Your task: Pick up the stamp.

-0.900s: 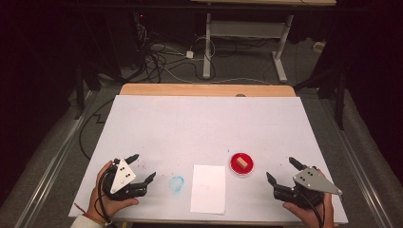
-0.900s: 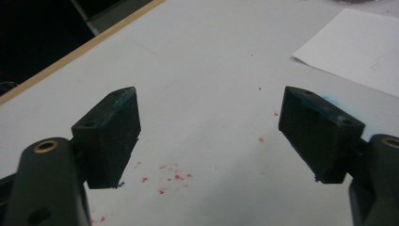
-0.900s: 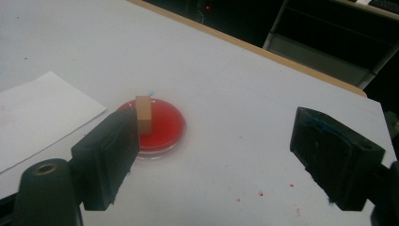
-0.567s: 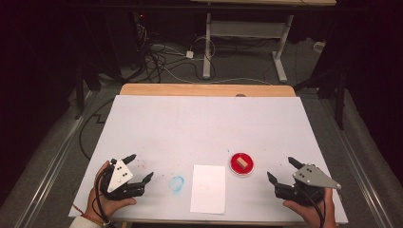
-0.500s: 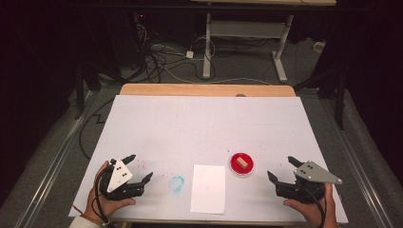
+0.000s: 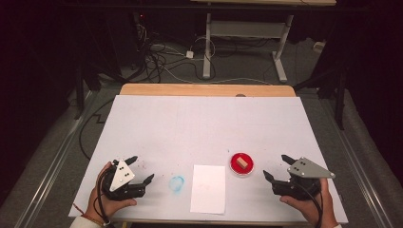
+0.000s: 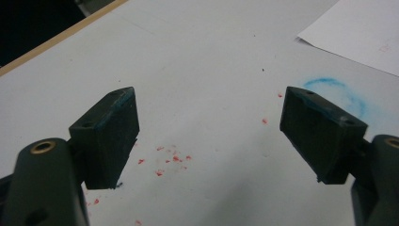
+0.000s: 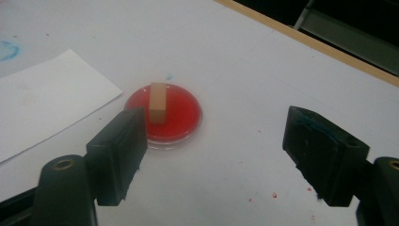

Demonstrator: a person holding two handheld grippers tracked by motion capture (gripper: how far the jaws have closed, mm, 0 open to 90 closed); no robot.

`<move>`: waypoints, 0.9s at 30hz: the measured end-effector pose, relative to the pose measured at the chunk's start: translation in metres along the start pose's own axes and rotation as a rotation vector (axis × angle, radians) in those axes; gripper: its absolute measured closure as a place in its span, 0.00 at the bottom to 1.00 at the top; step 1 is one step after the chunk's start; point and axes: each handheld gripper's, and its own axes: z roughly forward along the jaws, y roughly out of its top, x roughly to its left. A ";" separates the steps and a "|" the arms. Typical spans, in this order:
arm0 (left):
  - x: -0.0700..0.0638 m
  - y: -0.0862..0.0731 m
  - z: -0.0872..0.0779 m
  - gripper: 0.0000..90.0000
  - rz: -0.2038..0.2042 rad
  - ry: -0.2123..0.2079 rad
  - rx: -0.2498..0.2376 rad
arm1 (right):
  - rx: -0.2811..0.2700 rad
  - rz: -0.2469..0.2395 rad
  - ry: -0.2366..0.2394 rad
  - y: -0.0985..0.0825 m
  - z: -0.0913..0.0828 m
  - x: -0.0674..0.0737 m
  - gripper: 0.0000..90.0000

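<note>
Near table's front edge: both tools gaping, right tool [image 6: 276, 167] beside red dish [image 6: 241, 164].

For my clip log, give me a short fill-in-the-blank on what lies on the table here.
1. The wooden block stands in a red ____.
2. The smudge left of the paper is ____ in colour.
3. The left tongs and right tongs are both ____.
4. The dish lies nearer the ____ tongs.

Missing words: dish; blue; open; right
</note>
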 end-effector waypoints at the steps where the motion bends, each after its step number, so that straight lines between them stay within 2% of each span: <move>1: 0.000 0.000 0.000 0.22 0.002 0.002 0.002 | 0.006 0.004 0.008 0.001 0.001 0.001 0.26; 6: -0.001 0.001 0.001 0.22 0.004 -0.004 0.009 | 0.051 -0.023 0.023 0.009 0.006 0.003 0.29; 8: -0.002 0.001 0.002 0.22 0.003 -0.003 0.007 | 0.085 -0.027 0.035 0.012 0.012 0.004 0.30; 19: -0.002 0.000 0.003 0.22 0.001 -0.013 0.014 | 0.170 -0.067 0.077 0.031 0.033 0.008 0.35; 23: -0.001 0.000 0.004 0.22 0.004 -0.011 0.022 | 0.259 -0.076 0.114 0.044 0.048 0.010 0.41; 24: -0.001 0.000 0.005 0.22 0.004 -0.009 0.026 | 0.259 -0.076 0.114 0.044 0.048 0.010 0.41; 26: -0.001 -0.001 0.005 0.22 0.002 -0.016 0.027 | 0.320 -0.088 0.139 0.051 0.059 0.014 0.42; 27: -0.002 -0.001 0.005 0.22 0.003 -0.015 0.028 | 0.320 -0.088 0.139 0.051 0.059 0.014 0.42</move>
